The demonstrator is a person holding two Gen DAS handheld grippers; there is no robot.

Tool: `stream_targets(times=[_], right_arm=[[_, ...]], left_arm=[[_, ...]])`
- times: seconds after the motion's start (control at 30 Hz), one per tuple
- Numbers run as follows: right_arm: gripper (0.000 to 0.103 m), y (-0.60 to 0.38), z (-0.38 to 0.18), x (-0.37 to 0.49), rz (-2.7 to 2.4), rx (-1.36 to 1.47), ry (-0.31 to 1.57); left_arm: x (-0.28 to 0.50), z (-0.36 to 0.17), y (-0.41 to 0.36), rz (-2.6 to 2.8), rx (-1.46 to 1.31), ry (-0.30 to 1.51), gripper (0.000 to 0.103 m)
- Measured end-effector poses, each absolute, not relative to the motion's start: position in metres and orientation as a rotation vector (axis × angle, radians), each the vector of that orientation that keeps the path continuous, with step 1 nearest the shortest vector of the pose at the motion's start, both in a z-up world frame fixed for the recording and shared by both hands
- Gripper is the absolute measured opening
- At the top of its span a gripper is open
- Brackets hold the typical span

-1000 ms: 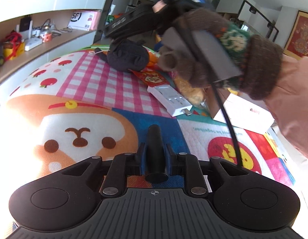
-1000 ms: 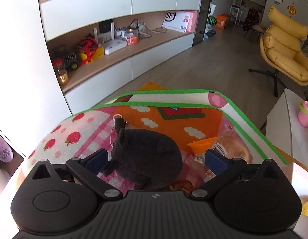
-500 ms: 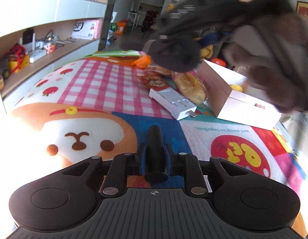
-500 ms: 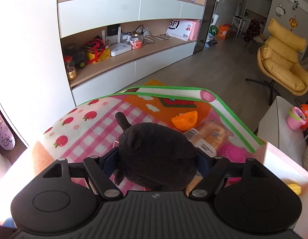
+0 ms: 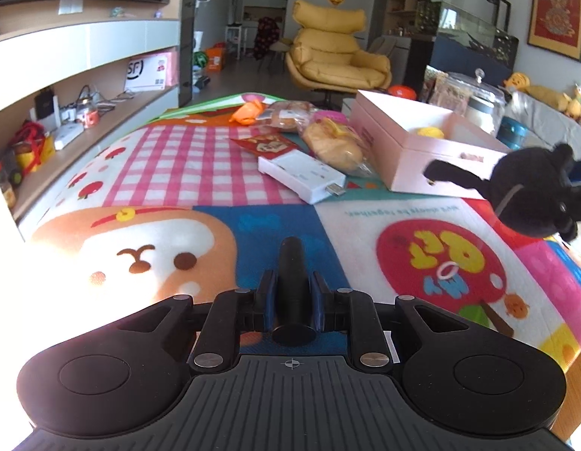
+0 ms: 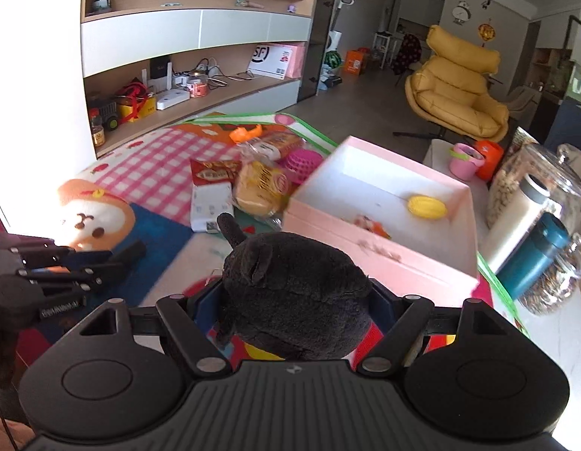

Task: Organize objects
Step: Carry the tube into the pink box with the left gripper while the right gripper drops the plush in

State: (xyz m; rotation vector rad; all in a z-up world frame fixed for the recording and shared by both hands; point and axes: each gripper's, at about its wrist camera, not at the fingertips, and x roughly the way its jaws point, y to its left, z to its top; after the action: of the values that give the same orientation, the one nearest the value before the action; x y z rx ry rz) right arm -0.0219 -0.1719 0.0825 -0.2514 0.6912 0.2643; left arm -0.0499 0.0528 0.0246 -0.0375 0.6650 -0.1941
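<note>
Now the left gripper [image 5: 293, 263] stays clamped on a black cylinder [image 5: 292, 282] over the blue patch of the play mat [image 5: 170, 158], as before. Bare mat lies open ahead of it. Further right, the right gripper [image 6: 290, 300], which stood wide open around the black plush toy [image 6: 294, 293] a second ago, grips it and holds it lifted near the front edge of the open pink box [image 6: 384, 203].
</note>
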Motion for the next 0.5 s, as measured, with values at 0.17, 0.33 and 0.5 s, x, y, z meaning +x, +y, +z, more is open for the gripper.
stream_targets(times=[0.17,0.33,0.5], right_arm=[[0.079,-0.202,0.074,-0.045,0.258,-0.182,0.679],[0.079,-0.210,0.071,-0.061,0.285,-0.150,0.636],[0.079,-0.214,0.070,-0.071,0.306,-0.127,0.586]], left_arm=[[-0.053,0.043,0.025,-0.204,0.008,0.655,0.022],[-0.055,0.072,-0.009,-0.246,0.071,0.613,0.022],[-0.037,0.106,-0.038,-0.312,0.071,0.588,0.022]])
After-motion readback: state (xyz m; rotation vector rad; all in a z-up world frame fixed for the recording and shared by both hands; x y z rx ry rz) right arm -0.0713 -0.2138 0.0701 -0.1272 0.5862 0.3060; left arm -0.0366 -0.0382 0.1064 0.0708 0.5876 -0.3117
